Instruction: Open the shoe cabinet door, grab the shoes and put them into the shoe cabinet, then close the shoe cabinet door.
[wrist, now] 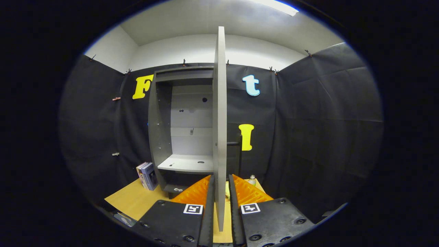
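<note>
Grey flat-panel shoe cabinet door (219, 113) stands swung open, edge-on between the gripper's (220, 192) 2 fingers, which clench it. Beyond, the tall grey cabinet (161, 120) stands open on a wooden table (133, 200), books (146, 175) beside it.

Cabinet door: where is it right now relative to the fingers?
In the gripper view the cabinet door stands open, edge-on between the two fingers, which sit close on either side of its edge; the open cabinet lies just beyond, to its left.
</note>
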### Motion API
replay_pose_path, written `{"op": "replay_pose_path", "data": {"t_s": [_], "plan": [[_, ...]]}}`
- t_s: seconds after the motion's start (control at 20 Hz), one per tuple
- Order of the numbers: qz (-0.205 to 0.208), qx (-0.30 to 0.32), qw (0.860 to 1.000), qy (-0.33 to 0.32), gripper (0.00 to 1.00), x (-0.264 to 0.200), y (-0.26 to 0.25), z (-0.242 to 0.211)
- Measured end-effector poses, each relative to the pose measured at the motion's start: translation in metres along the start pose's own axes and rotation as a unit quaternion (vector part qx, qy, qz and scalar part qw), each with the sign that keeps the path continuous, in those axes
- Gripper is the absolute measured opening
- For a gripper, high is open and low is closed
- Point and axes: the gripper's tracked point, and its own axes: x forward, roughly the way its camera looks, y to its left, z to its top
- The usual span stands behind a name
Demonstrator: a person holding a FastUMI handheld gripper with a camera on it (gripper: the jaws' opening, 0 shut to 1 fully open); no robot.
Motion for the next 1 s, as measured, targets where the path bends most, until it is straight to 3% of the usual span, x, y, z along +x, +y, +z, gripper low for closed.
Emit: {"op": "replay_pose_path", "data": {"t_s": [0.45,1.0], "plan": [[0.074,0.006,0.996,0.050,0.25,0.003,0.081,-0.050],[0.090,0.007,0.988,0.124,0.26,0.054,0.187,-0.145]]}}
